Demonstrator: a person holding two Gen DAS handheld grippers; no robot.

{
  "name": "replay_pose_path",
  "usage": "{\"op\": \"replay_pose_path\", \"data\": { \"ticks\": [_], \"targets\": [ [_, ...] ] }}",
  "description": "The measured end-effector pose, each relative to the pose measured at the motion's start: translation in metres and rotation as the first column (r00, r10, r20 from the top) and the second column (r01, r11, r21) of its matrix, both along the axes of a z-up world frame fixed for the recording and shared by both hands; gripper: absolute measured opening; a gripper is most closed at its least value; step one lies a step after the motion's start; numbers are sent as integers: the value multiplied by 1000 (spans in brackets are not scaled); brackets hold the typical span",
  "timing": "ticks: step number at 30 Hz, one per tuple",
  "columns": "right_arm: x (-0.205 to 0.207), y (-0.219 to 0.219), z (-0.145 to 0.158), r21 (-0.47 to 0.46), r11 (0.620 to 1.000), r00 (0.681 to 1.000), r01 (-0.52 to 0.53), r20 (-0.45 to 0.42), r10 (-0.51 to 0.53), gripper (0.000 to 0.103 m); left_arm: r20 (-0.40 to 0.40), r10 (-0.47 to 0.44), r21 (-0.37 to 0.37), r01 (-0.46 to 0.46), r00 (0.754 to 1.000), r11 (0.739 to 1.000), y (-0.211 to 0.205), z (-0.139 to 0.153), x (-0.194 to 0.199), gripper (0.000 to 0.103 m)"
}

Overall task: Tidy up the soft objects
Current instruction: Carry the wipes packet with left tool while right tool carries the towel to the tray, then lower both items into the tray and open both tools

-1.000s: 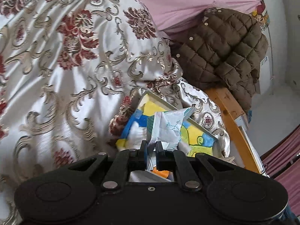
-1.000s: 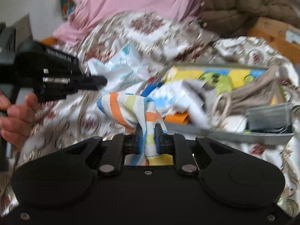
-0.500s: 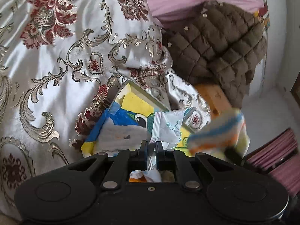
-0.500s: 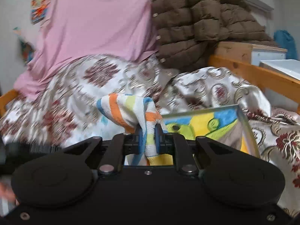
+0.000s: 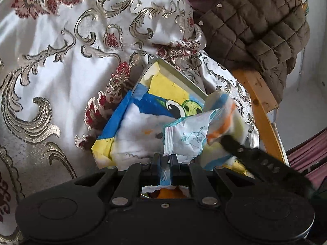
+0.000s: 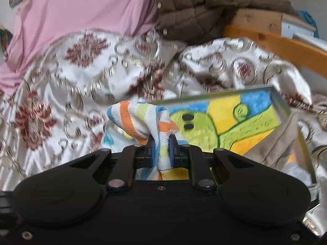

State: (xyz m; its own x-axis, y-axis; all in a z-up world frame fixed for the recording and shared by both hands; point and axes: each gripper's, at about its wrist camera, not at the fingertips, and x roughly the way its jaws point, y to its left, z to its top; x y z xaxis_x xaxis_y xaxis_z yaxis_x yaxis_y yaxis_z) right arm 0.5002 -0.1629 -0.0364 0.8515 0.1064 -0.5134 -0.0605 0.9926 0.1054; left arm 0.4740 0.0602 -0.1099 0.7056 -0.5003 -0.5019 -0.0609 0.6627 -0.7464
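A striped cloth (image 6: 141,122) in orange, blue, green and white is pinched by a fold between the narrow jaws of the right gripper (image 6: 163,153), its bunched end hanging forward over the tray (image 6: 280,104). A crinkled white packet (image 5: 186,136) with pale blue print is clamped by its sealed edge in the left gripper (image 5: 165,167), whose jaws are likewise drawn almost together. Both items are held above the tray, a shallow metal one lined with a bright cartoon picture in yellow, blue and green, apparently so that they can be set down inside it. In the left wrist view the cloth is seen blurred just beside the packet, with the right gripper's black finger beneath it, suggesting the two hands are being brought to the same spot. A beige cloth (image 6: 273,143) is already draped over the tray's right edge. The tray is bedded among the folds of a white satin bedspread (image 5: 61,77) patterned in gold and dark red, which props it at a tilt. Behind, a brown quilted jacket (image 5: 261,26) is heaped against a wooden bed frame (image 5: 259,94), beside pink fabric (image 6: 81,10).
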Motion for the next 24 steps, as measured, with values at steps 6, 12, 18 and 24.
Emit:
{"op": "replay_pose_path", "data": {
  "ticks": [6,12,18,24],
  "targets": [
    [16,18,-30,-57,998,996,-7,-89,1,8,-34,-2,-10,2,999,1000,1,-6,2,9],
    [16,28,-24,-81,996,996,-23,-90,16,13,-56,10,-12,-11,998,1000,0,-3,2,25],
    [-18,1,0,-63,998,999,-14,-46,11,40,-39,45,109,-40,998,993,-6,13,-7,49],
    [-51,-17,16,-39,999,1000,-5,-17,4,55,-31,57,219,-49,998,974,-14,33,-21,64]
  ]
}}
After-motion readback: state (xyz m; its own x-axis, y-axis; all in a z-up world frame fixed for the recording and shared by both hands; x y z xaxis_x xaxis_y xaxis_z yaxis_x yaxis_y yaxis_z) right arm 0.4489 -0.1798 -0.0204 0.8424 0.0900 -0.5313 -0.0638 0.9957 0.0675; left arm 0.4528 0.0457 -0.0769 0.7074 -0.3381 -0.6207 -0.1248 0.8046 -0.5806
